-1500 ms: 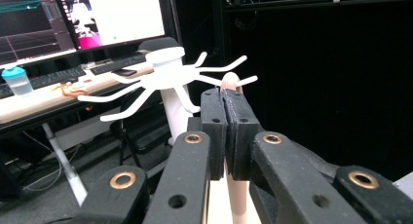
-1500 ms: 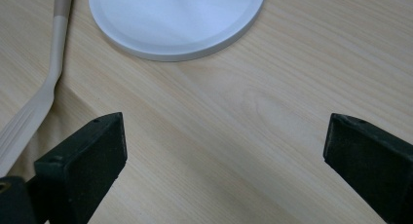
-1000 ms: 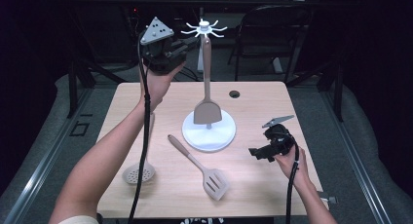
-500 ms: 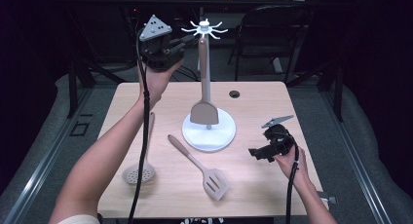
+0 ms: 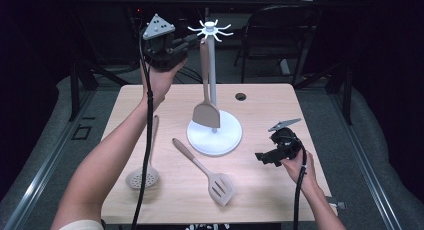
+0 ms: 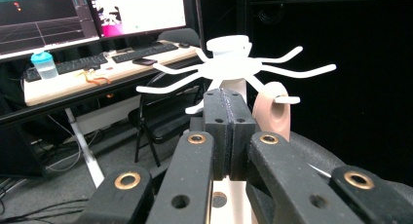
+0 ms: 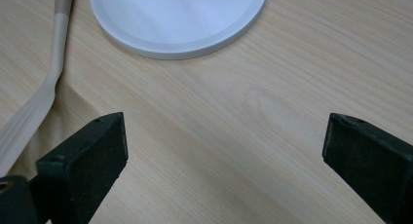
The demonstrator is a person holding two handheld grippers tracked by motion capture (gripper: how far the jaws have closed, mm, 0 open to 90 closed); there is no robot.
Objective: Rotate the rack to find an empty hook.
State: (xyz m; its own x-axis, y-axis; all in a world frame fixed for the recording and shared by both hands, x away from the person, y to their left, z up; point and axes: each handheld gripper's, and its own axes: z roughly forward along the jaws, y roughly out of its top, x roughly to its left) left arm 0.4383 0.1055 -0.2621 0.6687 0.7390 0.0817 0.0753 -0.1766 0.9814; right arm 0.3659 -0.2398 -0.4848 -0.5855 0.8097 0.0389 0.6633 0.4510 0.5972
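Moved since a second ago: your left claw (image 5: 192, 39) has edged closer to the rack's hook crown (image 5: 210, 29), while the solid turner (image 5: 206, 102) hangs as it did and your right hand (image 5: 295, 162) has stayed put.
Left claw: its jaws are pressed flat together with nothing between them, just beside the hanging loop (image 6: 272, 112) of the turner's handle, which sits over one white hook.
Right claw: your right claw (image 5: 260, 157) hovers low over the tabletop (image 5: 280, 105) with jaws spread wide and holding nothing.
Where the work is: the solid turner hangs on the white rack, blade down against the post just above the round base (image 5: 222, 140); the slotted turner (image 5: 207, 172) and the perforated skimmer (image 5: 144, 167) lie flat on the tabletop in front of the base.
Risk, loop: I judge that a nudge from your closed jaws could slide the loop off the thin hook (it has only a slight upturn), dropping the turner onto the base.
Risk, rack: a sideways push up high could rock the tall post.
Materials: hooks look like thin, smooth white plastic or metal, splayed like spider legs; utensils look matte, beige silicone or plastic.
Tabletop: pale wood grain, smooth.
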